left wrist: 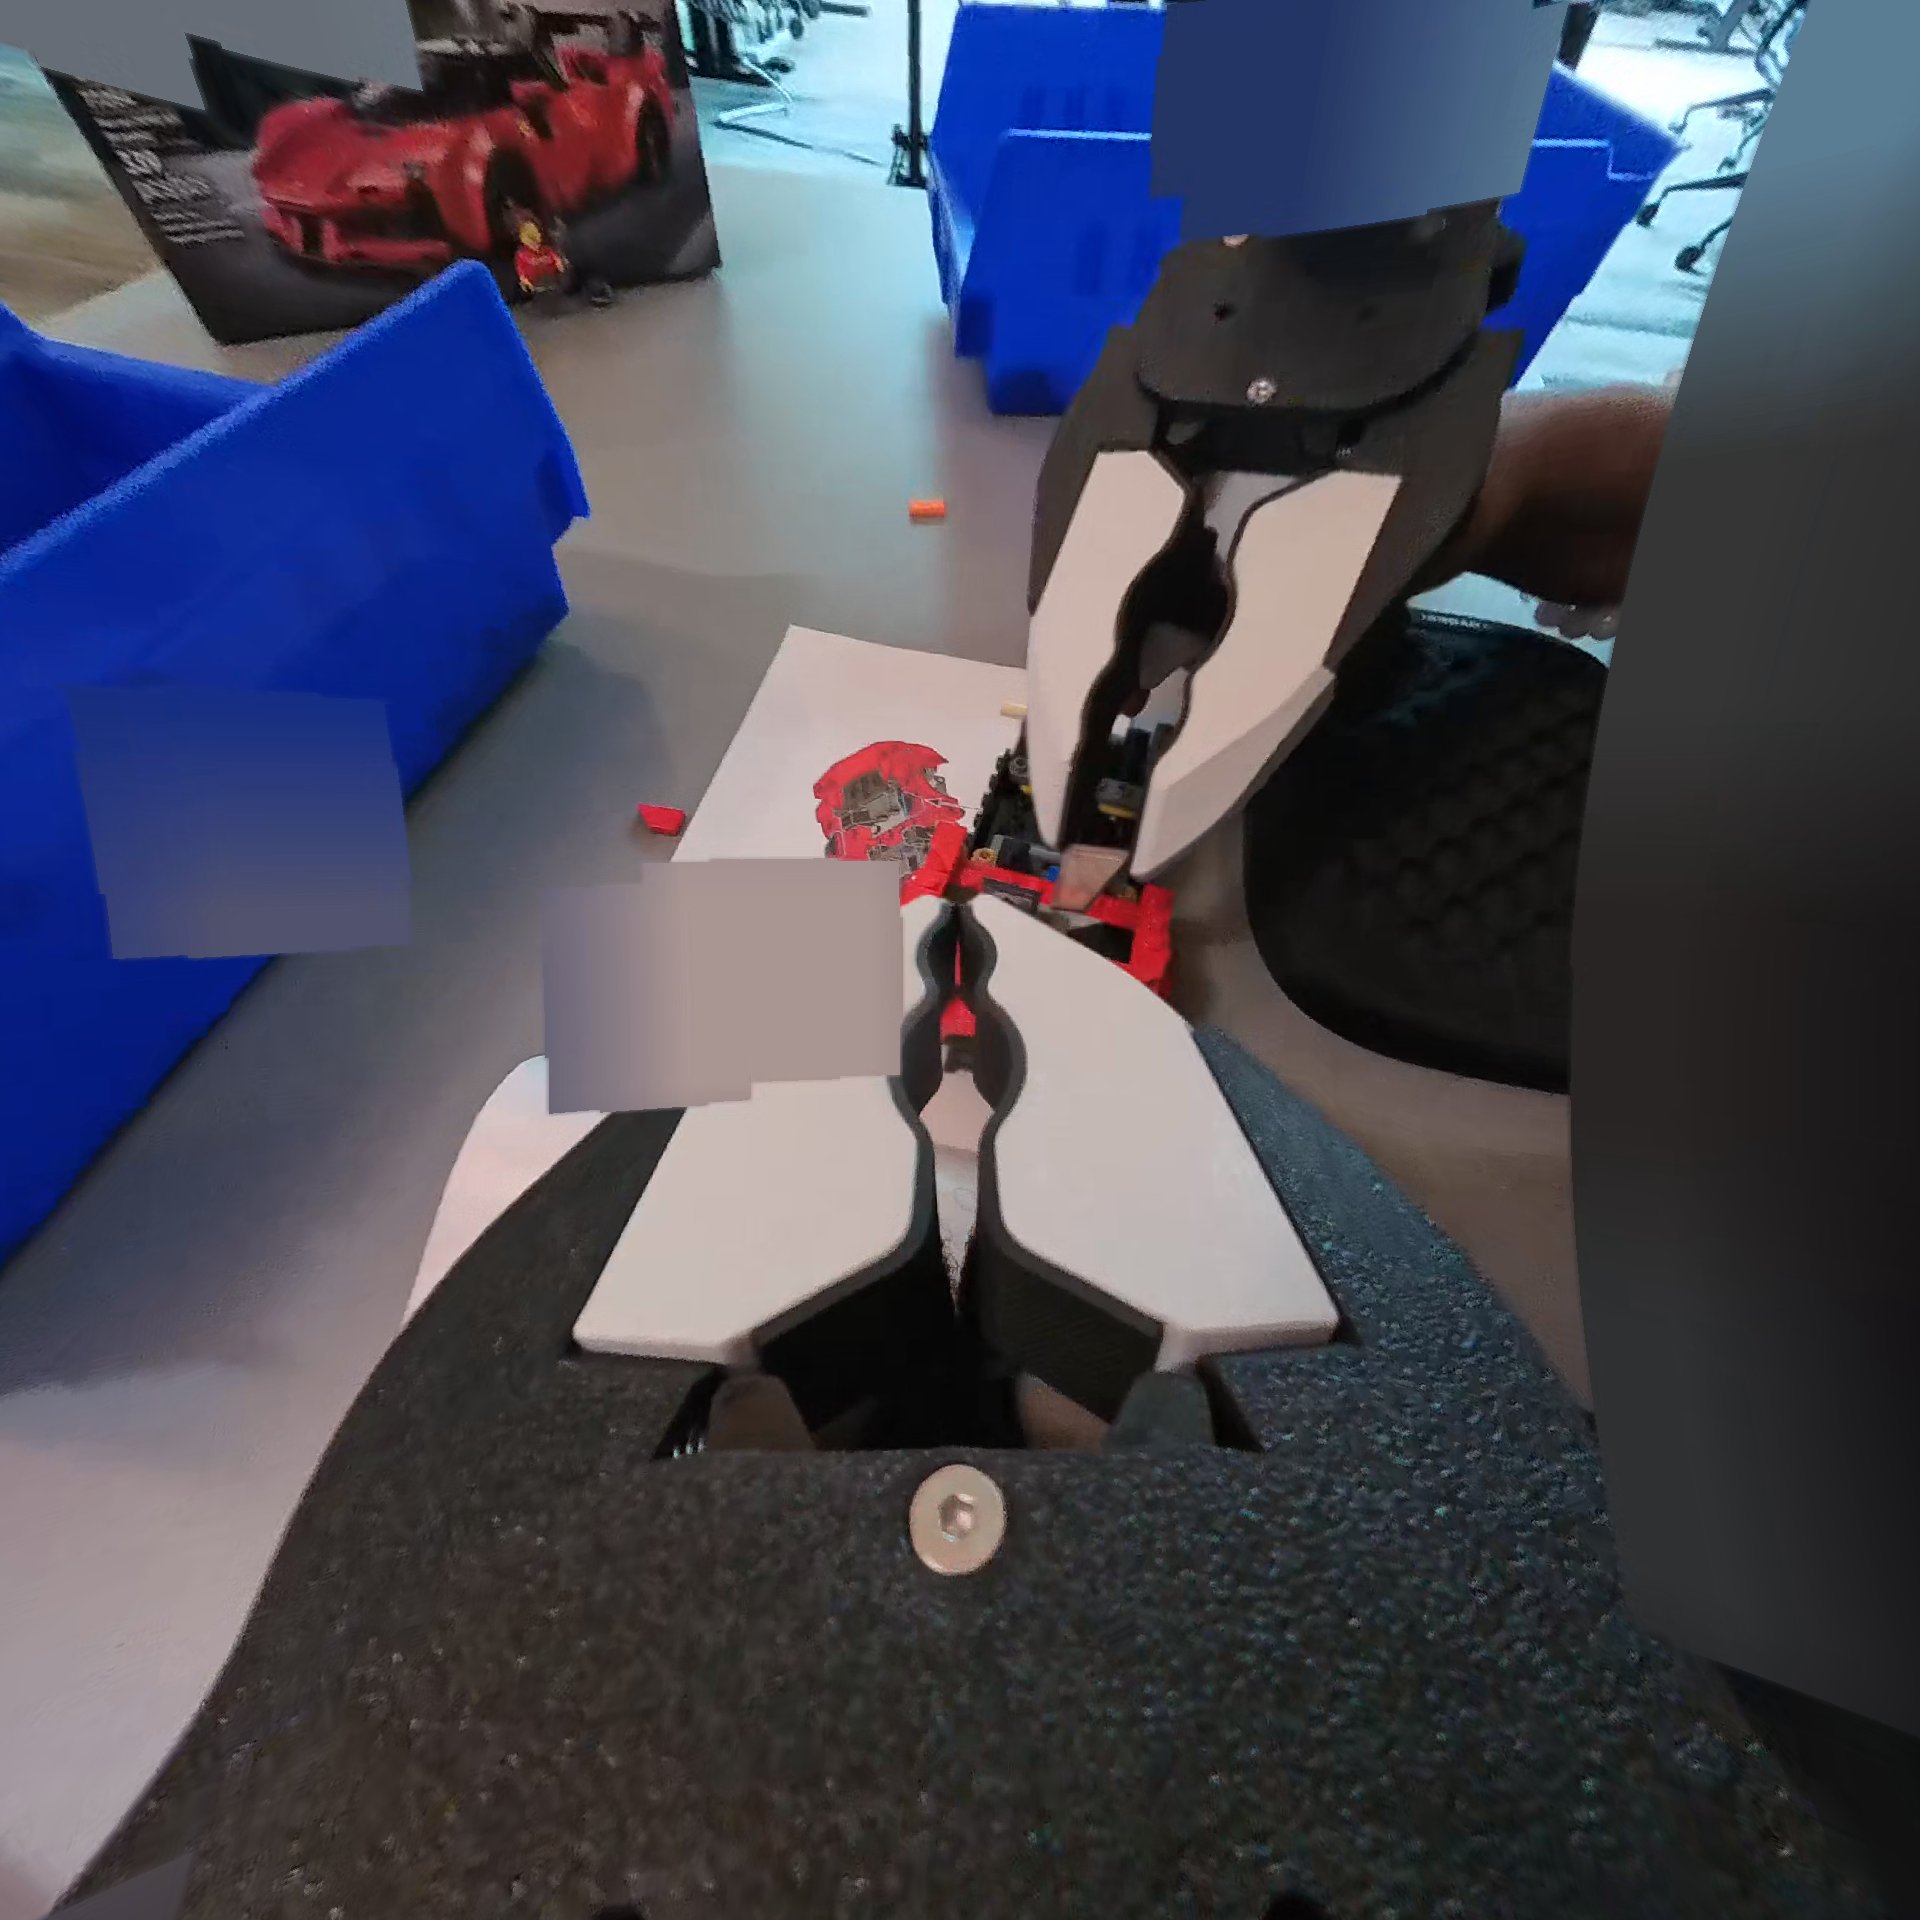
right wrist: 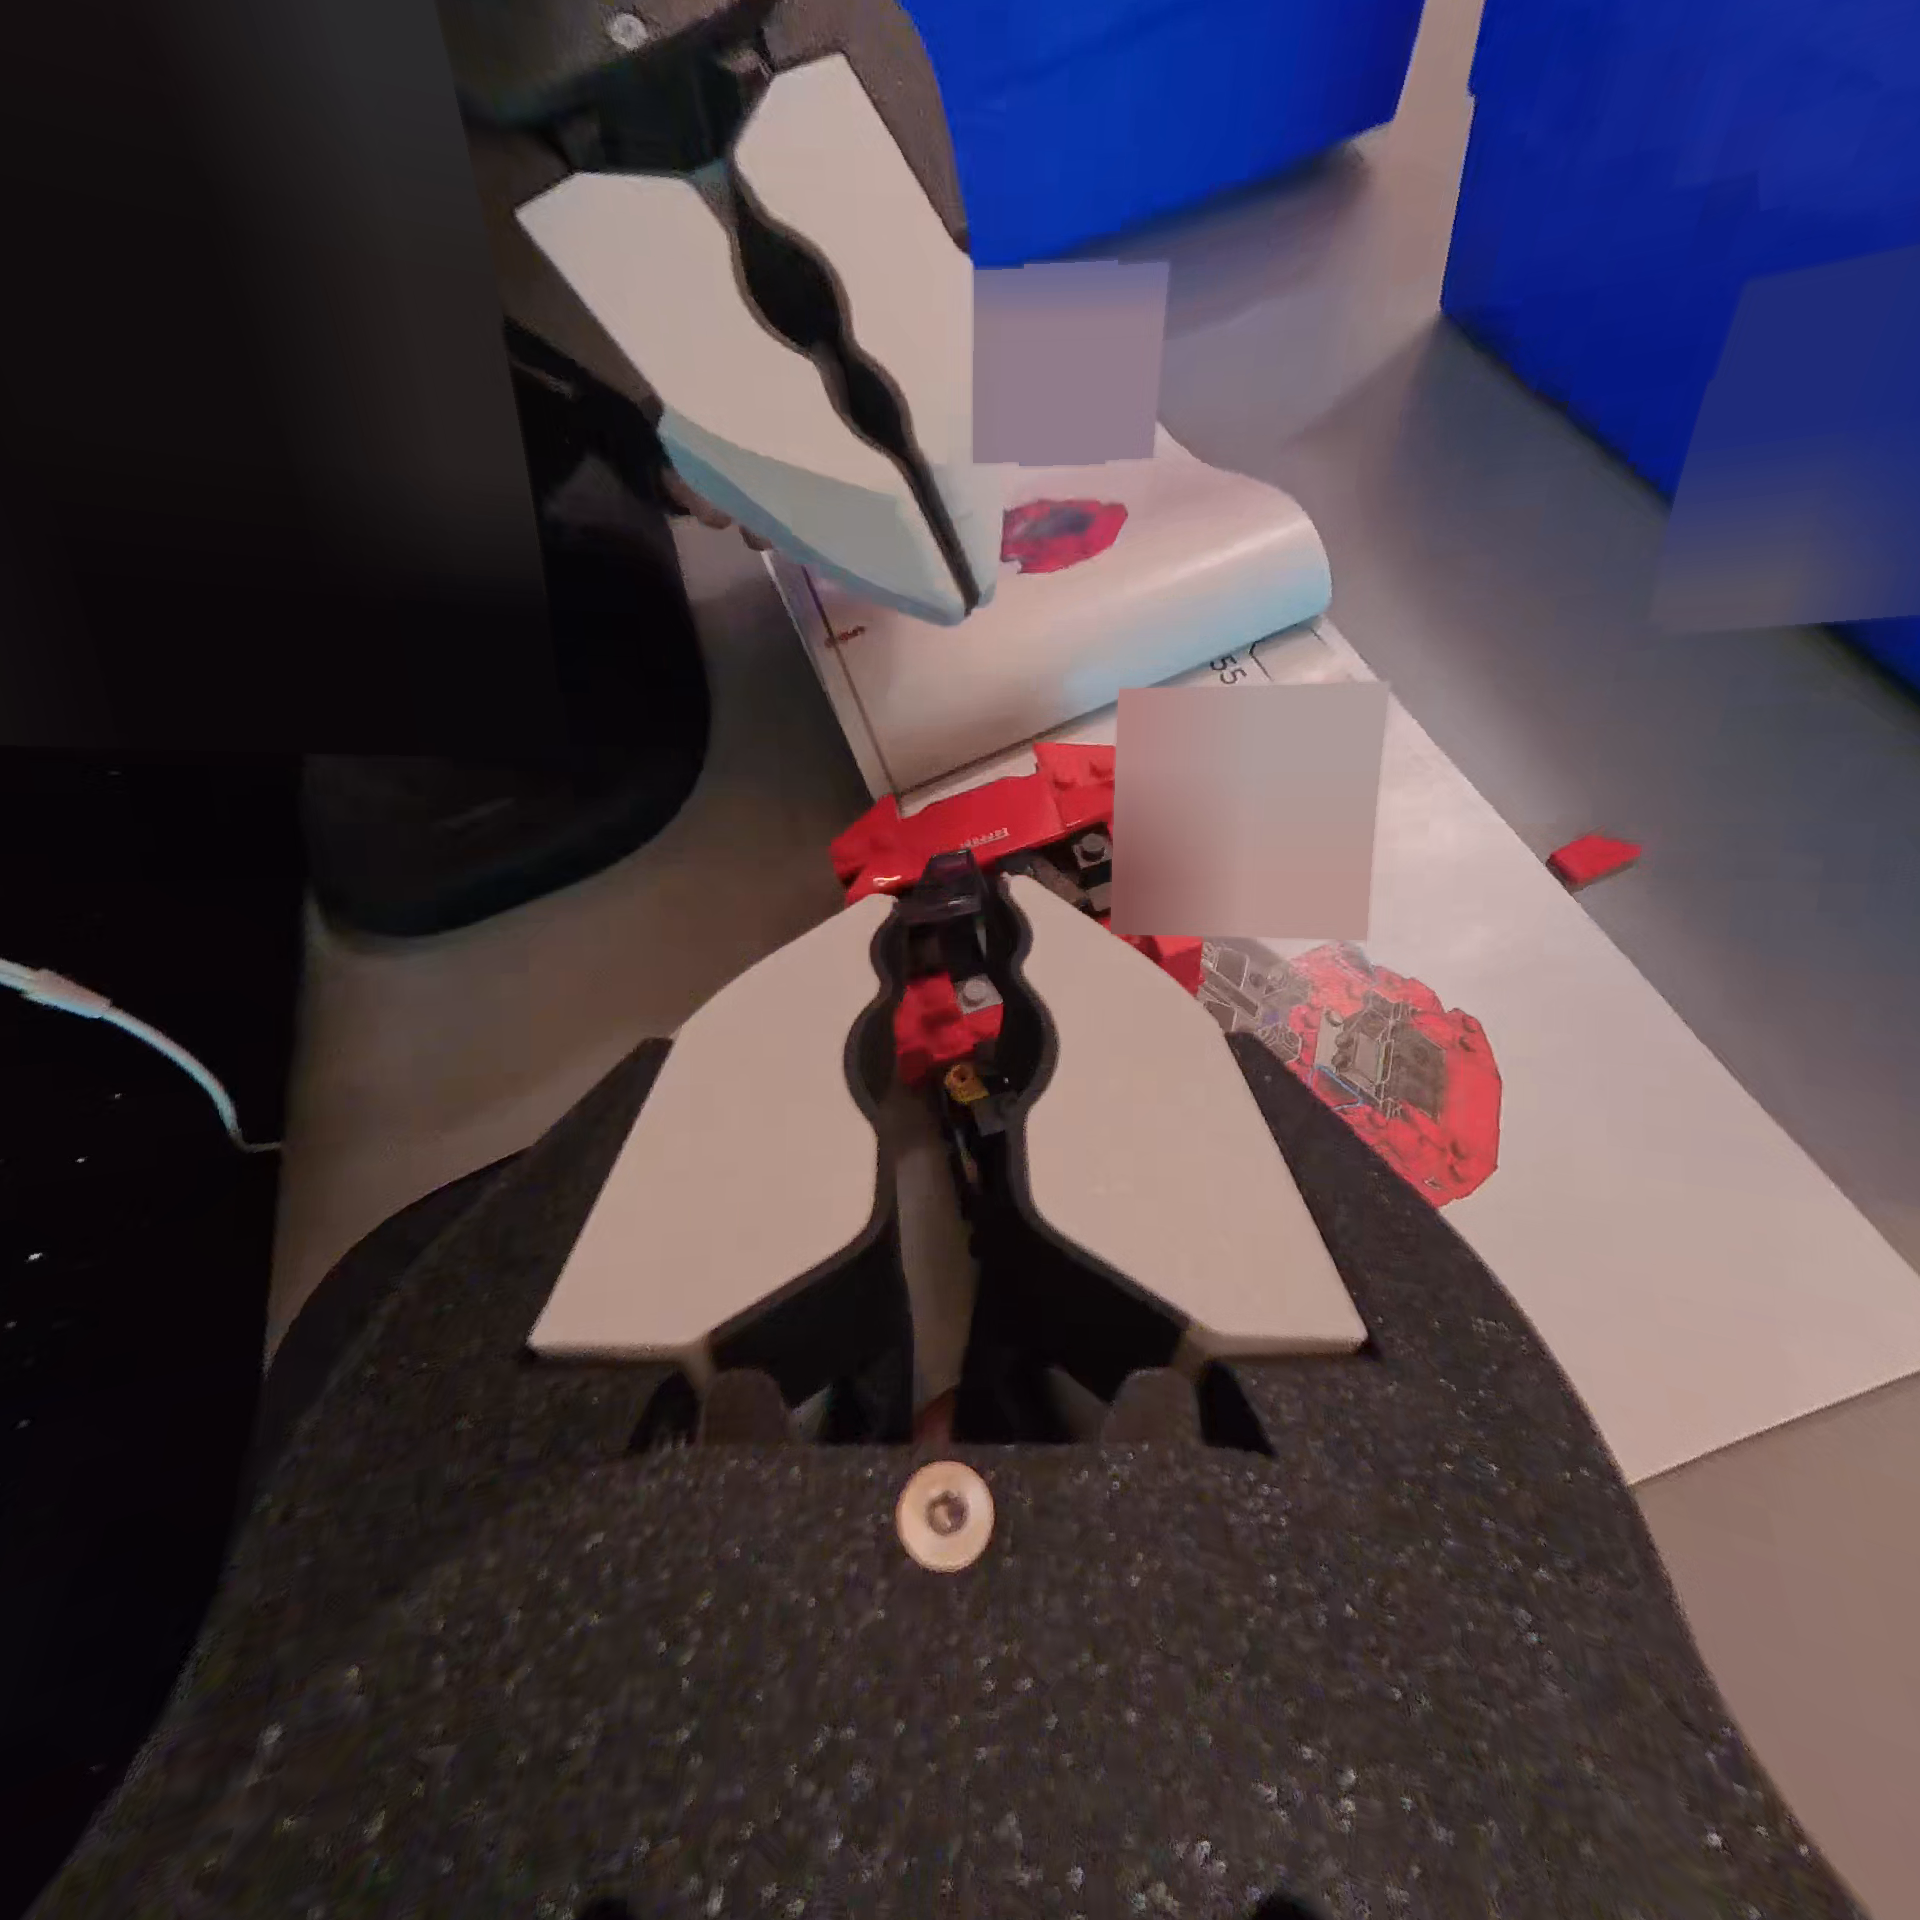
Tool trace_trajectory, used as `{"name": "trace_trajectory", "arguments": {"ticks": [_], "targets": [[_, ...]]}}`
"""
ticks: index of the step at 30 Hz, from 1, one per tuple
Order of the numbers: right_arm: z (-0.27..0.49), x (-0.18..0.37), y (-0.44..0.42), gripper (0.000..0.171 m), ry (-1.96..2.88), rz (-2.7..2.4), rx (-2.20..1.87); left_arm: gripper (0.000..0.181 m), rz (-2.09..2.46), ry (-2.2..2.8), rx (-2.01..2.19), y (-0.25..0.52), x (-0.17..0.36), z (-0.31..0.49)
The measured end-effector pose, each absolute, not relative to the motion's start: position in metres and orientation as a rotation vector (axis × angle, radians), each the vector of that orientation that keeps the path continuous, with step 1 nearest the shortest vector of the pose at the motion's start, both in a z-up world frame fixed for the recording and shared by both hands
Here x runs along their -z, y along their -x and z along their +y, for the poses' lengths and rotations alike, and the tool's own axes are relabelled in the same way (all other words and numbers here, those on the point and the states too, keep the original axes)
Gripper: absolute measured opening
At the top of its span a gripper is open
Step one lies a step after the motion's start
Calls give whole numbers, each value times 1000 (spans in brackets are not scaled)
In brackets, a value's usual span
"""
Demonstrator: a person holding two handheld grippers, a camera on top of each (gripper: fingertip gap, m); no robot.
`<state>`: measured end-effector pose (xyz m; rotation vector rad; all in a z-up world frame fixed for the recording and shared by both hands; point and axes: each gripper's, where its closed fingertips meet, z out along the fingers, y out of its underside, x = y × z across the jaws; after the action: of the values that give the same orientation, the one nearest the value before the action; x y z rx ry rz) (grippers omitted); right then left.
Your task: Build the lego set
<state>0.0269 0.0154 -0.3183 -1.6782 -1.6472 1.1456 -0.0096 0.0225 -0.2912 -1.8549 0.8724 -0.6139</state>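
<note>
A partly built red and black lego car (left wrist: 1148,928) sits on the open instruction booklet (left wrist: 862,696) on the grey table. My right gripper (left wrist: 1091,871) comes down on it from the far side, shut on a small smoky translucent piece (left wrist: 1086,878) held at the car's top. In the right wrist view that gripper (right wrist: 951,896) pinches the dark piece (right wrist: 951,871) against the car (right wrist: 966,826). My left gripper (left wrist: 956,914) is shut and empty, close in front of the car. In the right wrist view it (right wrist: 966,603) hovers above the booklet (right wrist: 1662,1247).
Blue bins stand at the left (left wrist: 260,582) and the back right (left wrist: 1039,260). The lego set box (left wrist: 416,177) stands at the back. A loose red piece (left wrist: 660,819) and an orange piece (left wrist: 927,508) lie on the table. A black mesh object (left wrist: 1434,852) is at the right. There is about 5 cm between the tips of the two grippers.
</note>
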Motion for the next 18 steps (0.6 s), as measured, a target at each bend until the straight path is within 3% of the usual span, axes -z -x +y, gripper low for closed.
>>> {"name": "trace_trajectory", "arguments": {"ticks": [18], "targets": [[17,331,-23,14,1742,-1766,-1051,0,1217,1906,584,-24,322,17]]}}
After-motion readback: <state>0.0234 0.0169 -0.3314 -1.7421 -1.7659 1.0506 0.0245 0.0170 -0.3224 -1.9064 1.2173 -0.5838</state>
